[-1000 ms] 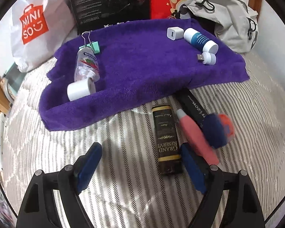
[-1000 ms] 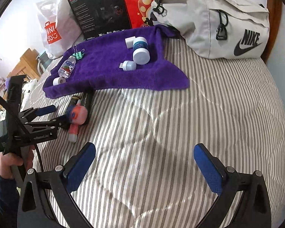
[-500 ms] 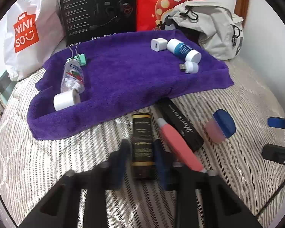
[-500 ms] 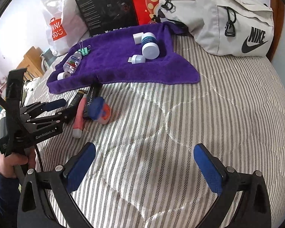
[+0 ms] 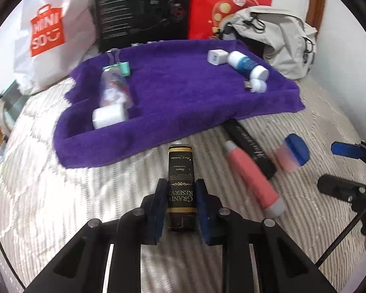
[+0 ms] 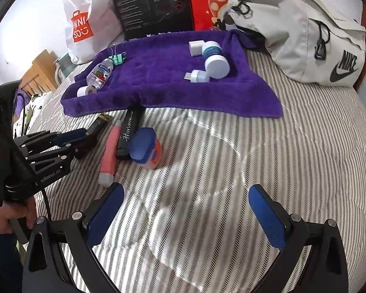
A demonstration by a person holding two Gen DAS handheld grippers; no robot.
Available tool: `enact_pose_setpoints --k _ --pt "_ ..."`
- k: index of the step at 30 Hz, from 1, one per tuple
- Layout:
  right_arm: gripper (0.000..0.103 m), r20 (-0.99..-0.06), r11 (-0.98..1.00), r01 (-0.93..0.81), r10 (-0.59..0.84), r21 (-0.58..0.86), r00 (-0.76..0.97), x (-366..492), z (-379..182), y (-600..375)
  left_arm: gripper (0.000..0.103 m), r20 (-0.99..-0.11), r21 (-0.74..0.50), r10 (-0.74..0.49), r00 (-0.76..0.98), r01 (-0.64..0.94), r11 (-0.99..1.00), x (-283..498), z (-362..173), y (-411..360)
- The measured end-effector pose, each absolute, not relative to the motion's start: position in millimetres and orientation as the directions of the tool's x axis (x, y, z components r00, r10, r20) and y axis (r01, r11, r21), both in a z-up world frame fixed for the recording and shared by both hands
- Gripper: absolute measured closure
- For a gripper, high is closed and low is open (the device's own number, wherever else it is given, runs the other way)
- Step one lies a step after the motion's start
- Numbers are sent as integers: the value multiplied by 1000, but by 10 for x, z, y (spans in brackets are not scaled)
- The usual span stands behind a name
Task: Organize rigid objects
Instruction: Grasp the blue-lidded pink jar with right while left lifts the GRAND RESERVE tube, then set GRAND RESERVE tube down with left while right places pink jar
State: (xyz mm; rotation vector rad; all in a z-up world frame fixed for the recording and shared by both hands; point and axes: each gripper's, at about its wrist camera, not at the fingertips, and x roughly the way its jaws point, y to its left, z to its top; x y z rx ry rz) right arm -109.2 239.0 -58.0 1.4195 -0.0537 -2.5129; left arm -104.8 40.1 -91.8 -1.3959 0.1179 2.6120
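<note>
Striped bedding carries everything, with a purple towel spread toward its far side. On the towel's left lie a white roll and a clear bottle, its label blurred. Nearer, the left gripper clamps its blue pads on a black "Grand Reserve" tube, whose near end sits between the jaws. To the right lie a pink tube, a black box and a motion-smeared blue-lidded jar. The right gripper spreads wide, empty, above bare bedding.
</note>
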Motion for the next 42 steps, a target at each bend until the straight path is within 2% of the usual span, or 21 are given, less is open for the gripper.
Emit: enact_pose_setpoints --k 4,6,8,10,18,21,22,25,27,31,42 --pt "3 -806 -966 202 -247 162 -538 -1124 -569 2281 80 -834 -38 126 -537 -173 -984 -1024 -923 270" --pt "7 -803 -972 195 -219 130 -554 -1147 -600 2212 80 -835 -36 126 -535 -174 -984 -1011 -923 239" --pt "23 -804 -979 183 -181 91 -566 -1181 -651 2157 80 -836 -36 128 -534 -178 -983 -1001 -923 217" --pt "30 -814 -979 181 -181 95 -552 -1220 -723 2128 80 -836 -43 135 -532 -182 -982 -1002 -923 197" --pt "43 -802 -983 177 -139 43 -581 -1257 -800 2003 80 -835 -51 143 -532 -184 -982 -1001 -920 169" --pt "57 -797 -984 178 -128 25 -591 -1272 -790 1976 80 -833 -54 144 -535 -180 -982 -999 -922 176" --pt "67 -794 -981 190 -139 30 -591 -1271 -784 1970 80 -832 -53 143 -536 -181 -982 -996 -920 174" --pt "72 -796 -979 205 -138 18 -589 -1281 -778 1948 80 -830 -57 147 -538 -181 -982 -989 -905 167" --pt "83 -795 -976 215 -159 38 -585 -1280 -766 1968 80 -830 -58 147 -538 -180 -982 -979 -897 148" --pt "82 -800 -970 217 -219 113 -559 -1291 -734 2096 80 -831 -67 146 -536 -165 -984 -967 -892 69" --pt "82 -783 -961 238 -258 144 -566 -1205 -537 2229 80 -817 -108 164 -553 -133 -985 -970 -752 -105"
